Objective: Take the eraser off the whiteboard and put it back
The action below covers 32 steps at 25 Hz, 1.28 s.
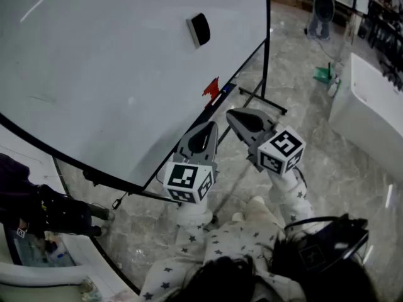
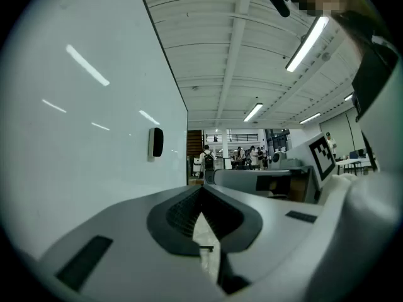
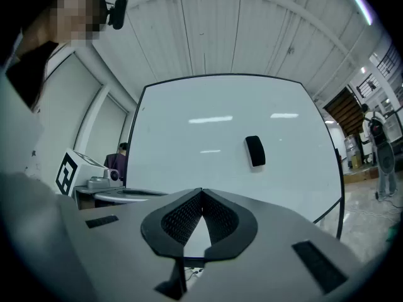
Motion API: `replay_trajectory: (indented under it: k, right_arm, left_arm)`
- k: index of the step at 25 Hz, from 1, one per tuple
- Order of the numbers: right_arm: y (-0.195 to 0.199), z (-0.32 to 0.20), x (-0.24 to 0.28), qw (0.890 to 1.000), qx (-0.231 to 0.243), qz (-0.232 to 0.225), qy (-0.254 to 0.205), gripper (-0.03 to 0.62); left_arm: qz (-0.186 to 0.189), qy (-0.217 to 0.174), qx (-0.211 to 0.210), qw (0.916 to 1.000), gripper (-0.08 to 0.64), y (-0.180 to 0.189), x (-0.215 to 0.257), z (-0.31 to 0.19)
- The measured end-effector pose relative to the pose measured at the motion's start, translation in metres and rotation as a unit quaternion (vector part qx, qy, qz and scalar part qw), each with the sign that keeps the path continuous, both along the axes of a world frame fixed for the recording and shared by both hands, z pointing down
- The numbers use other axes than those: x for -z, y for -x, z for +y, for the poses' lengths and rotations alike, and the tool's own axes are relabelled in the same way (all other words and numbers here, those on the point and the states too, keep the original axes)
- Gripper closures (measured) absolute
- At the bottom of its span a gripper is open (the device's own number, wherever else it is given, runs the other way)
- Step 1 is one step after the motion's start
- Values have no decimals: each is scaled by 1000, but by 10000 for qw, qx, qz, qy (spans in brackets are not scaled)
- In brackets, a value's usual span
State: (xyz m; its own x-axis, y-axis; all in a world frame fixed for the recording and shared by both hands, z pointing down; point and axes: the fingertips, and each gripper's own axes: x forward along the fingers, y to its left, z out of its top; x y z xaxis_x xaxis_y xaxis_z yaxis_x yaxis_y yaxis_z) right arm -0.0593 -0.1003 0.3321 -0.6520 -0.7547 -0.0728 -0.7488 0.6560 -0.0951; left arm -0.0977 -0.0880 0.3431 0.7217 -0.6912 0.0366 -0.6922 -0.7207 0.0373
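eraser [image 1: 199,29] clings to whiteboard [image 1: 94,74]; i hold left gripper [image 2: 201,187] and right gripper [image 3: 201,190] level, jaws together, empty, well short, pre-approach.

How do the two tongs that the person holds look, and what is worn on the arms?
Both the left tongs and the right tongs are grey, pointed shells with black ribbed pads inside. Each carries a white cube with black square markers. The sleeves are white with small dark stars.
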Motion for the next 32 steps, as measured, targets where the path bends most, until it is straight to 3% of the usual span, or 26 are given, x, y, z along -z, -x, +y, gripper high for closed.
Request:
replay_trajectory:
  k: [9,15,24,26,32]
  right_arm:
    - [-29,-86,22,9989,329,-140,-292,586]
    - [-56,-134,51,9956,602,-5,-713,586]
    - [-36,-213,89,9917,318,207,-1232,583]
    - [-31,-230,91,9925,217,97,-1196,451]
    - [-7,-269,102,9914,-34,39,-1307,323]
  left_arm:
    - [-31,-126,322,9994,558,-30,16,-77]
    - [165,-269,679,9972,558,-57,40,-122]
    - [292,-272,1180,9922,558,-24,57,-181]
    - [298,-259,1210,9919,558,-16,56,-191]
    - [368,-182,1245,9914,559,4,57,-213]
